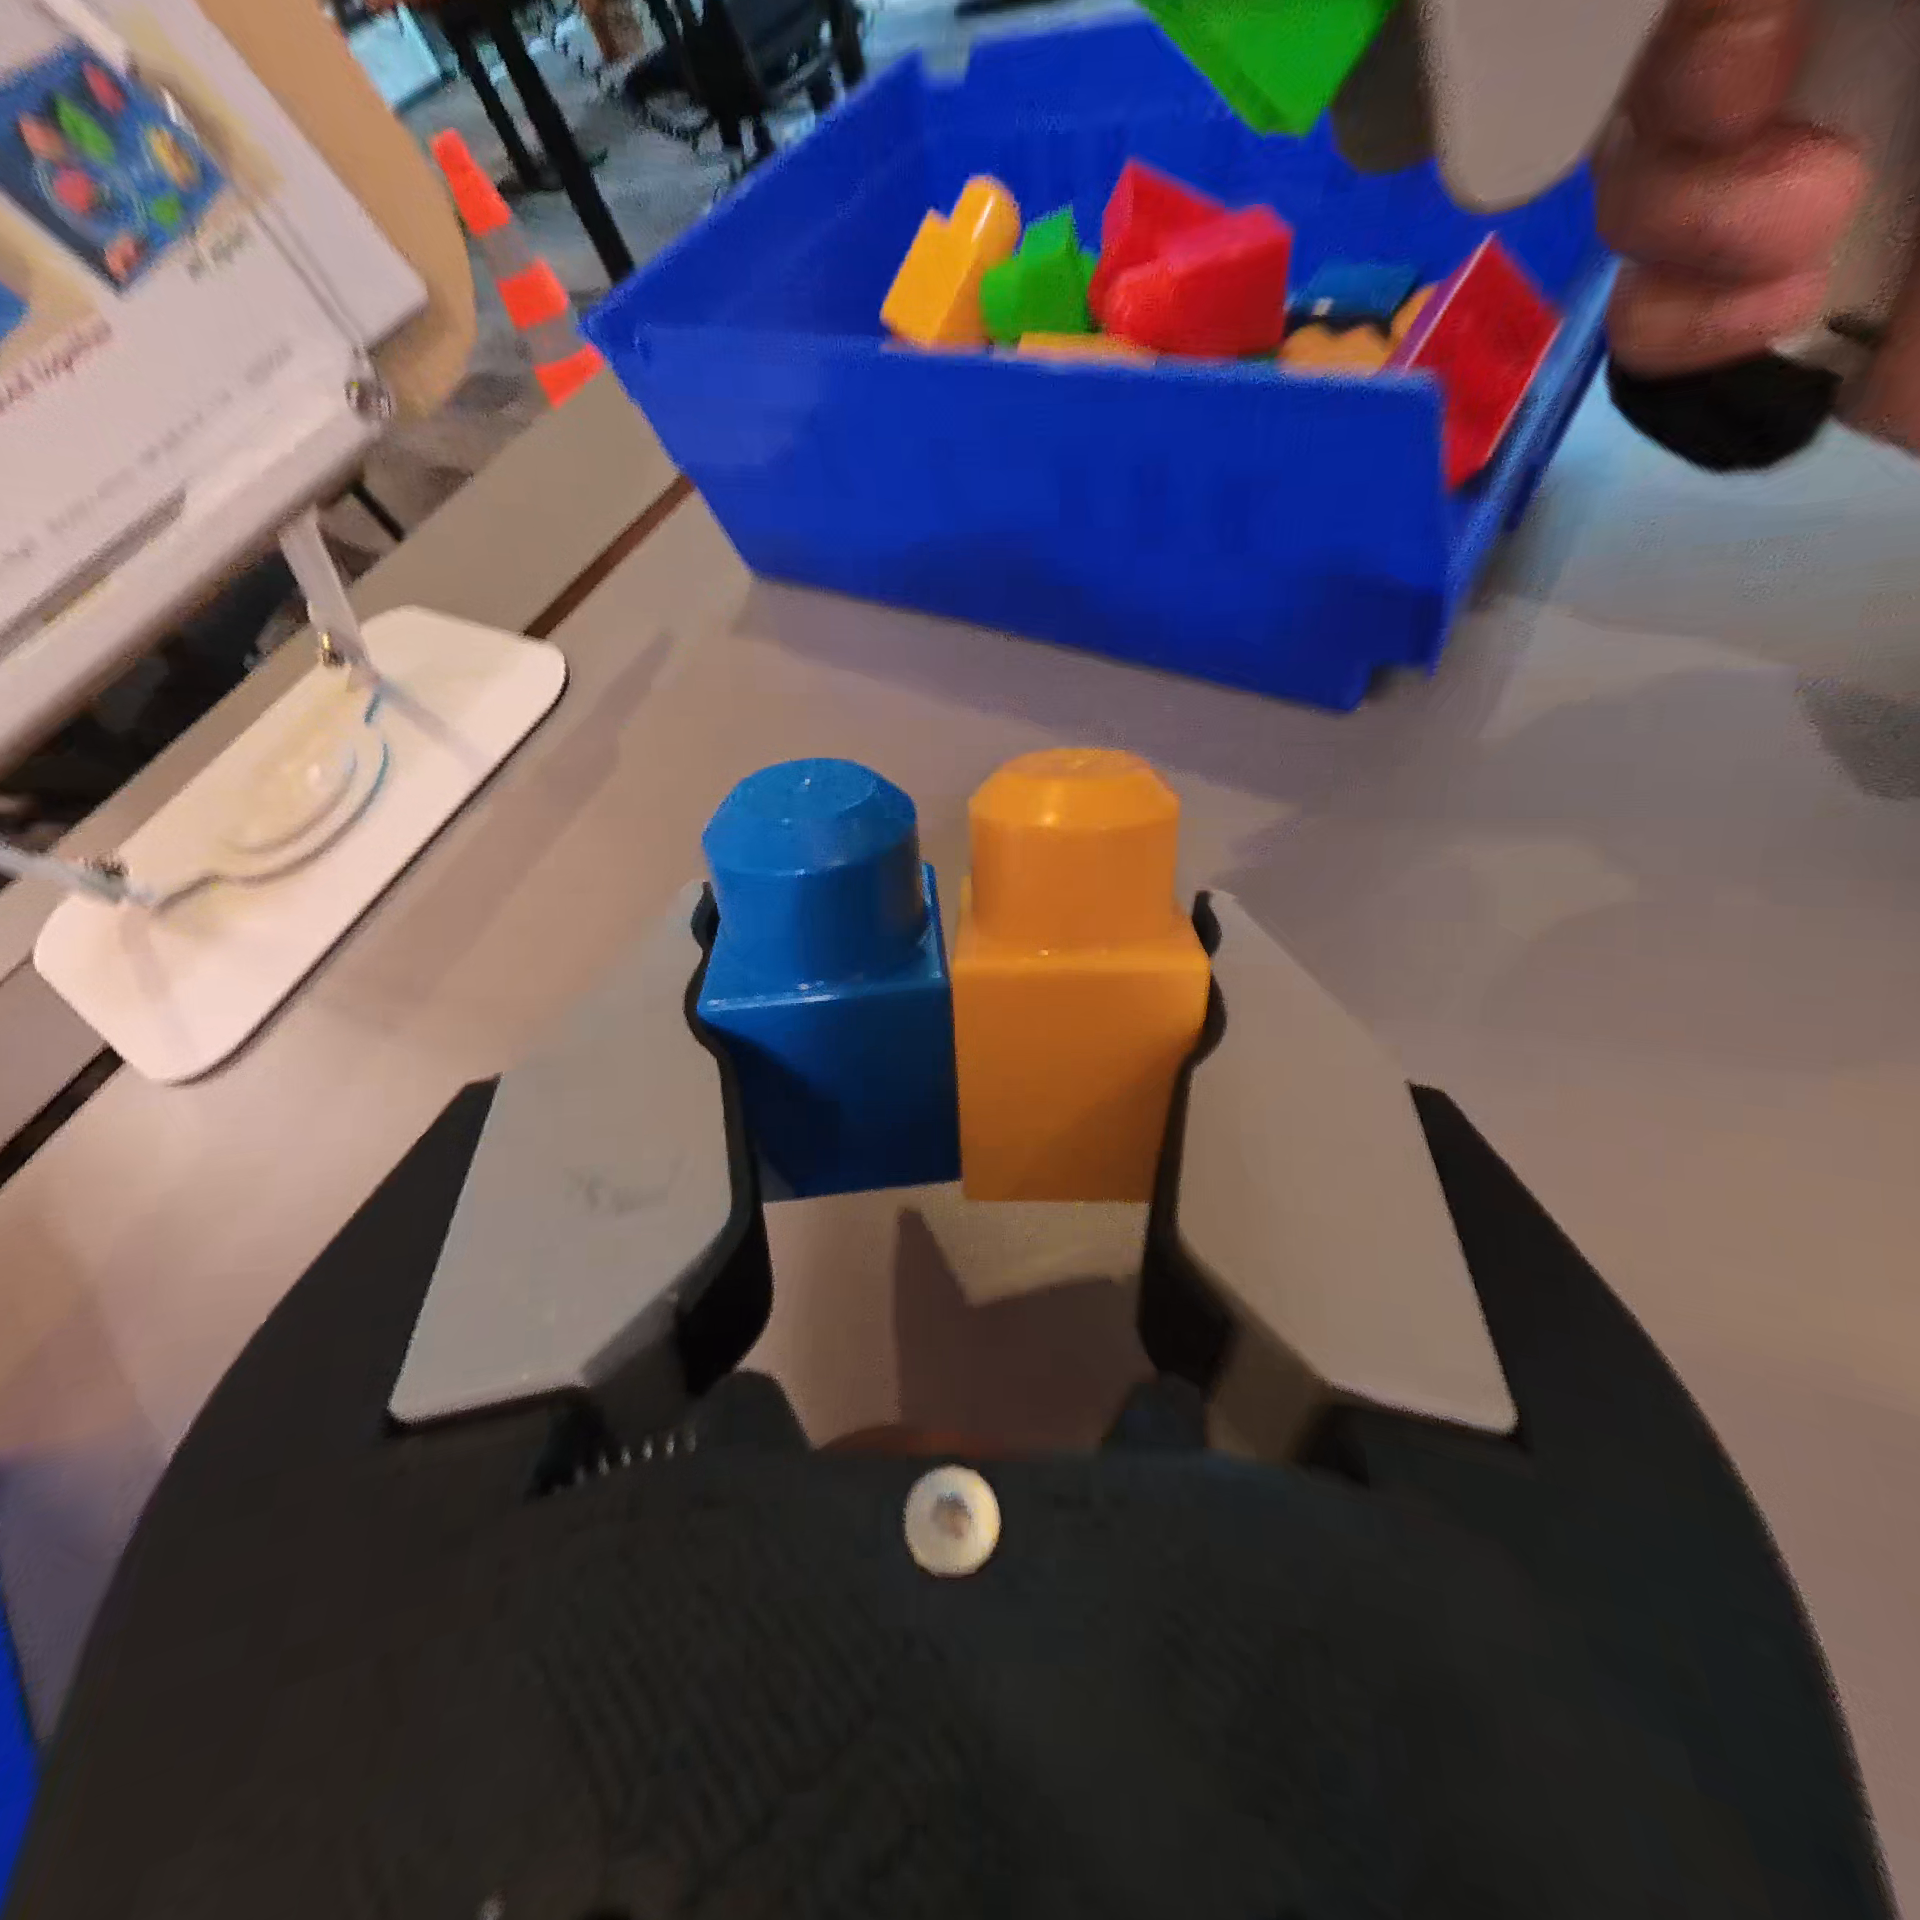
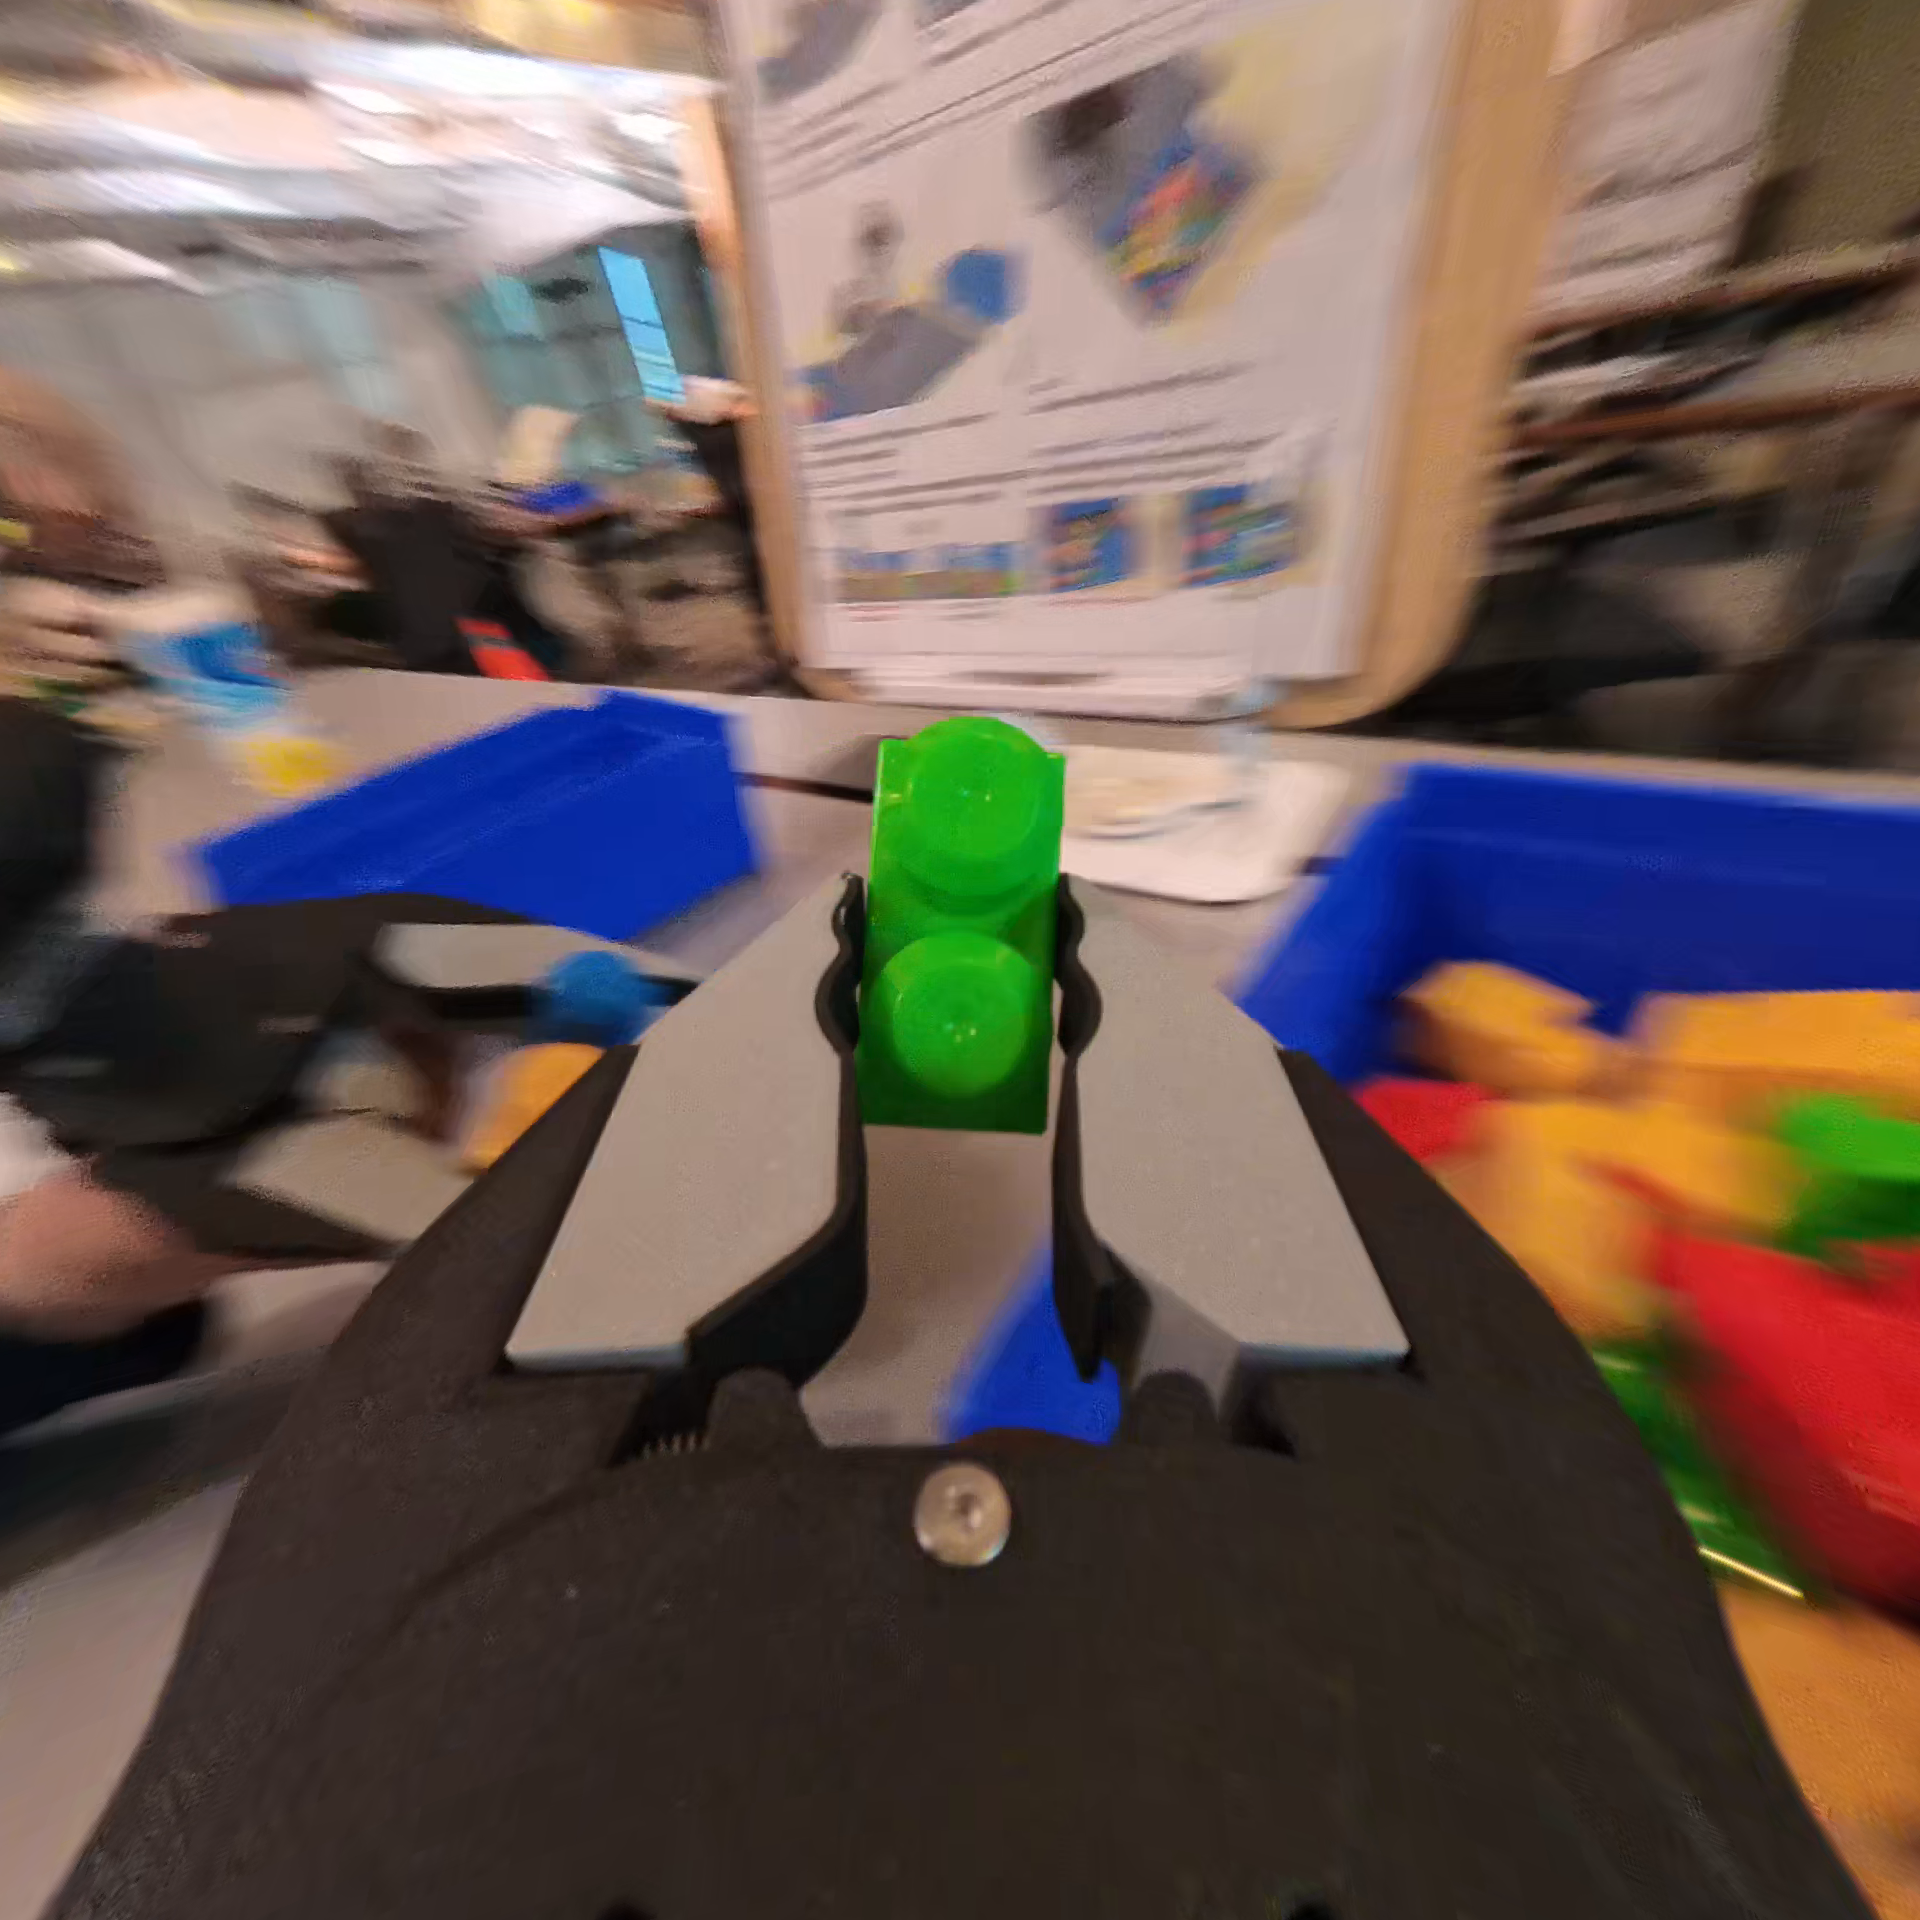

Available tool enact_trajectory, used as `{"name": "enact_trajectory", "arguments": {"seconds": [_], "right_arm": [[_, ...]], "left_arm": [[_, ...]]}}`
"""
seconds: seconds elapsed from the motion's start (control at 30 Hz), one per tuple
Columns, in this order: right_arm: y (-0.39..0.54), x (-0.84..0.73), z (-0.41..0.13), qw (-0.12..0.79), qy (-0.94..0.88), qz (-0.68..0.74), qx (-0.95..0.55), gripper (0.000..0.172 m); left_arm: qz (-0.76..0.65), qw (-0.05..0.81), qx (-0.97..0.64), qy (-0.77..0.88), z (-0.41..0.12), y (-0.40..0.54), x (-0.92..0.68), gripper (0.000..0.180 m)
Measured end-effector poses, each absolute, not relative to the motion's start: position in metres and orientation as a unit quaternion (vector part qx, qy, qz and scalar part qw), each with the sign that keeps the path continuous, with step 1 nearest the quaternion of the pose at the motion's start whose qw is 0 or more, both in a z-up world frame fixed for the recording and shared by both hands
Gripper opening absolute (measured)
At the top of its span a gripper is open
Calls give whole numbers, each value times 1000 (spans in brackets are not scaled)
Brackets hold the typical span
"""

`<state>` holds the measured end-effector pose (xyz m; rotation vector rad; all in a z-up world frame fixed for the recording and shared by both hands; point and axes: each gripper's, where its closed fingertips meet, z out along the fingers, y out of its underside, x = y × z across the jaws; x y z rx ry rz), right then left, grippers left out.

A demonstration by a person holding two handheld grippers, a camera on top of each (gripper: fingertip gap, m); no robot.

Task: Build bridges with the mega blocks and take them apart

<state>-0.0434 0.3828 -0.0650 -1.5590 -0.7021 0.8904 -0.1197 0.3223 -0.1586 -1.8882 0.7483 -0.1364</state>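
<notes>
Currently our left tool (image 1: 951,997) pinches a blue single-stud block (image 1: 831,997) and an orange single-stud block (image 1: 1075,997) side by side on the tabletop (image 1: 1507,935). Right tool (image 2: 956,977) clamps a green two-stud block (image 2: 961,935), pads on both sides, up near the blue bin (image 1: 1039,499). Risks: the piers touch, so the green span's sockets may miss the studs; off-centre pressing could tip either one.

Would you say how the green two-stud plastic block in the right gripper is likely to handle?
The green two-stud plastic block probably stays stiff: its edges look straight between the fingers. Its glossy faces may be slippery.
</notes>
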Motion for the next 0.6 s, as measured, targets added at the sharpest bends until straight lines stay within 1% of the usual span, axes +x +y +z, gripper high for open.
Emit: {"name": "enact_trajectory", "arguments": {"seconds": [0.03,0.07,0.1,0.13,0.17,0.2,0.23,0.33,0.4,0.5,0.6], "right_arm": [[404,-17,-68,590,-291,304,-689,33],[426,8,-79,591,-280,227,-722,33],[443,28,-94,576,-270,175,-751,33],[452,38,-111,548,-265,161,-777,33],[457,42,-122,522,-260,173,-794,38],[460,47,-122,520,-246,189,-796,52],[463,54,-114,540,-228,198,-786,58],[469,83,-90,603,-178,193,-753,56],[470,92,-85,615,-165,197,-745,57],[468,90,-83,610,-168,226,-741,58],[458,75,-79,600,-192,268,-729,58]], "left_arm": [[-64,530,-783,319,-149,325,-110,87],[-76,531,-779,325,-139,329,-96,88],[-83,535,-773,332,-126,337,-80,88],[-84,540,-765,341,-111,348,-62,87],[-84,540,-760,351,-97,361,-42,88],[-90,530,-762,360,-87,375,-22,88],[-100,508,-777,359,-84,391,-4,89],[-132,424,-854,272,-98,443,23,96],[-138,399,-883,207,-106,462,23,96],[-147,437,-875,150,-99,460,9,97],[-119,479,-858,142,-93,426,-34,96]]}}
